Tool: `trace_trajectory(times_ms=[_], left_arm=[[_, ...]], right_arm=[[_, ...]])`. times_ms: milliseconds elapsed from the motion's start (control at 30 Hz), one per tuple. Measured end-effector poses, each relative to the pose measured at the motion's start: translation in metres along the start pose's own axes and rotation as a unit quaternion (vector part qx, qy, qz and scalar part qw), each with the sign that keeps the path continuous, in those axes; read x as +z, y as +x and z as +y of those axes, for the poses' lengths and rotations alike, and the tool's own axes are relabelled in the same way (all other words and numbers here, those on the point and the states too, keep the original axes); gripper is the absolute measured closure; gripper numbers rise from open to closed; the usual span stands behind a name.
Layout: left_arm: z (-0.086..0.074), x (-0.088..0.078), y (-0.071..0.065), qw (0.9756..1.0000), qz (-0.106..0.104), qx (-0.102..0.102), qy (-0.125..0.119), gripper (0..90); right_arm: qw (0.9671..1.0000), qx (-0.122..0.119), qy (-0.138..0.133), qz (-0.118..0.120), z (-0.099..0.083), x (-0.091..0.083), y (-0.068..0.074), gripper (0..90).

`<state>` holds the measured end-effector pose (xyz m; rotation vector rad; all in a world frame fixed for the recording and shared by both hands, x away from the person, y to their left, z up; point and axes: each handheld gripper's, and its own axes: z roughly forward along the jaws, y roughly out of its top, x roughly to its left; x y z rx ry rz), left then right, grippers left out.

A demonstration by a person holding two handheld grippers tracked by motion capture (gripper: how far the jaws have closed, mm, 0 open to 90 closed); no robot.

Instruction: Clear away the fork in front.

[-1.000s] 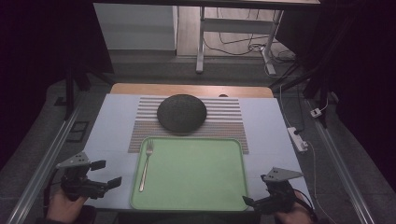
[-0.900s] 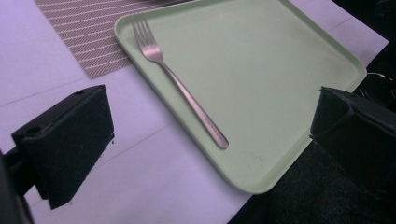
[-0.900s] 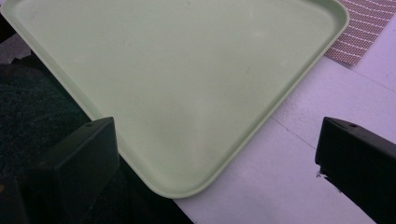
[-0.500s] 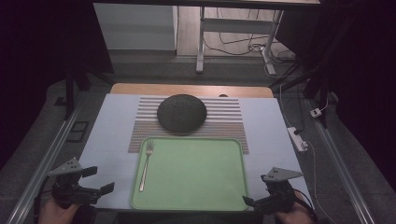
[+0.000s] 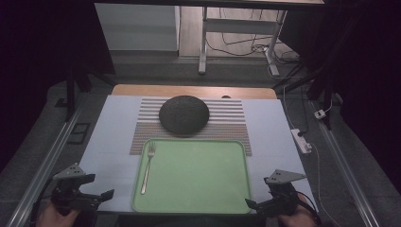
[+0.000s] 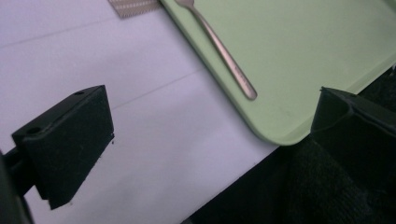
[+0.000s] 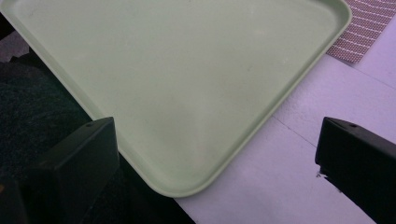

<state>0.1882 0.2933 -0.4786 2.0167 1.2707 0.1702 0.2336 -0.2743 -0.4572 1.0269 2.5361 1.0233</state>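
Flanking green tray [image 5: 198, 179], fork [image 5: 147, 166] inside, both grippers wide apart, dark plate [image 5: 184, 114] beyond

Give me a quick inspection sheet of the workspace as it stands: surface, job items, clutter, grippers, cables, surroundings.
Surface: white table cover, flat; wooden table edge at the far side.
Job's things: green tray at the near edge; fork lying along its left side, tines pointing away; dark round plate on the striped placemat beyond the tray.
Clutter: nothing seen.
Grippers: left gripper by the tray's near left corner, jaws open, holding nothing; right gripper at the near right corner, jaws open, holding nothing.
Cables: white power strip with its lead along the right rail.
Surroundings: dark room; desk legs and floor cables behind.
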Motion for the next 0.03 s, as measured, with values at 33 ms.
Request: trace_trajectory(times_ms=[33], left_arm=[[0.0007, 0.0006, -0.0002, 1.0000, -0.001, 0.000, 0.003, 0.0]], right_arm=[[1.0000, -0.001, 0.001, 0.000, -0.0001, 0.0001, -0.0001, 0.0]])
